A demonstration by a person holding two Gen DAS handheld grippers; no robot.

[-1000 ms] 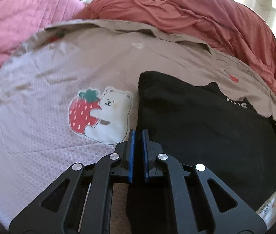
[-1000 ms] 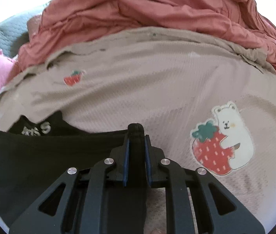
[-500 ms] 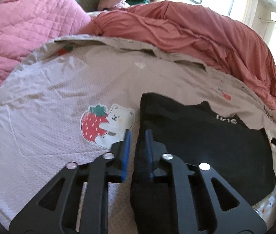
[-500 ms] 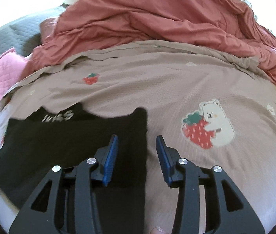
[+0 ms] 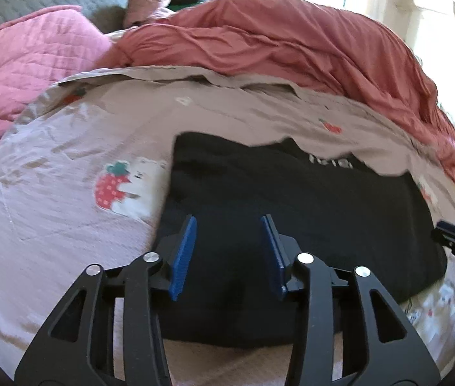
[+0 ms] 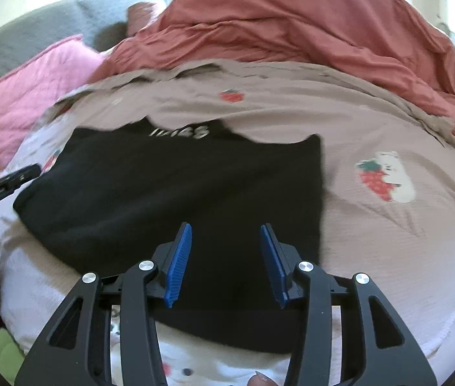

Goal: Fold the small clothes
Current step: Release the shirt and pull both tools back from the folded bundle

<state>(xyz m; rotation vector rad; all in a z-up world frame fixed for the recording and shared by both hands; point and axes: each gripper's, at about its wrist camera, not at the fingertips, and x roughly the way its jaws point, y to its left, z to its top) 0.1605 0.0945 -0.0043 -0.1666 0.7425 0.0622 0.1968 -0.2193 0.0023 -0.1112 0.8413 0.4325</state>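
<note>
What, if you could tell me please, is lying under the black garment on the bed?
The black garment lies flat on a beige bedsheet printed with strawberries and bears. The sheet shows around its visible edges; any print directly beneath it is covered and cannot be seen.

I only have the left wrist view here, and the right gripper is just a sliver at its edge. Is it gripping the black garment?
Observer: No. The right gripper has its jaws opening with nothing pinched between them. The black garment lies flat on the bed sheet beneath it.
Reviewer: What is on the sheet past the garment's far side?
Observer: A strawberry-and-bear print, just beyond the garment's straight right edge.
Reviewer: Anything close to that camera?
Observer: A fingertip pokes in at the bottom edge, below the gripper.
</note>
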